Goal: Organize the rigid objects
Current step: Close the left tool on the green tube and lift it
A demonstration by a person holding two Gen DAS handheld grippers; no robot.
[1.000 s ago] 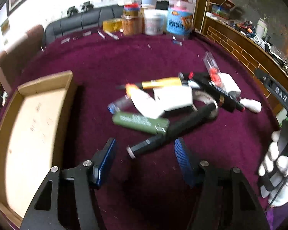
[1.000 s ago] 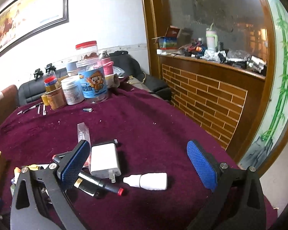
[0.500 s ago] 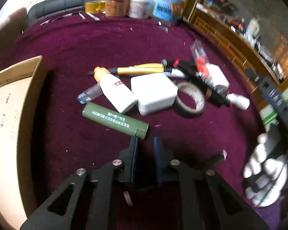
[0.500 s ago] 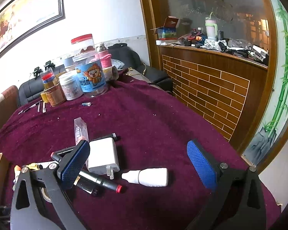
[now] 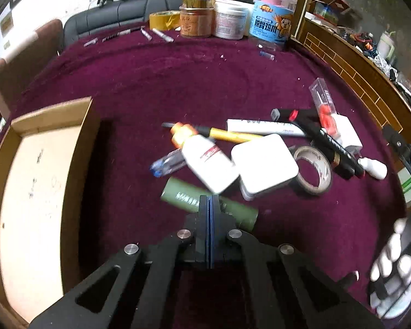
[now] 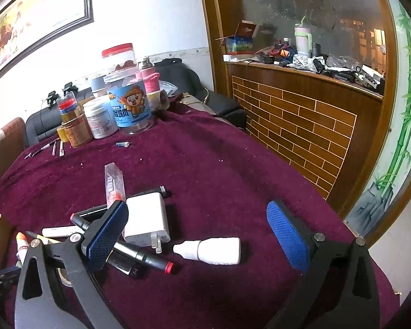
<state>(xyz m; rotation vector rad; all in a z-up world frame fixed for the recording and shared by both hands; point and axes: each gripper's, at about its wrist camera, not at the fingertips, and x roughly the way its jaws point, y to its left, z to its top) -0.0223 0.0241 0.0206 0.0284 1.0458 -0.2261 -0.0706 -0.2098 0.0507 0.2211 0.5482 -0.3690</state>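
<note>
- As seen from the left wrist camera, the left gripper [image 5: 209, 205] has its two black fingers [image 5: 204, 219] clenched flat together with nothing visible between the blue pads; the tips sit in front of an olive-green cylindrical tube [image 5: 183, 196] lying on the maroon velvet worktop [image 5: 178, 82]. Contact with the tube cannot be told.
- Beyond the tube: a white squeeze bottle with orange cap [image 5: 205, 159], blurred, beside a white square charger block [image 5: 264, 163]; a small clear tube with blue tip [image 5: 167, 163] to its left.
- A yellow-barrelled pen [image 5: 233, 135], a white marker [image 5: 265, 127] and a black marker [image 5: 331, 145] lie behind; a brown tape roll [image 5: 313, 170] lies just beside the charger block.
- An open shallow cardboard box [image 5: 52, 115] sits at the left edge of the worktop, well apart from the pile.
- A white-gloved hand [image 5: 391, 263] shows at lower right.
- From the right wrist camera, the right gripper [image 6: 197, 234] has its fingers spread wide, released, holding nothing.
- Between and beyond the fingers: a small white dropper bottle [image 6: 211, 250] lying on its side, a white wall plug adapter [image 6: 146, 219], a black marker with red end [image 6: 145, 257], a clear plastic case with red contents [image 6: 113, 181].
- Far side of the worktop: a blue-labelled clear jar [image 6: 128, 104], a white tub [image 6: 100, 119].
</note>
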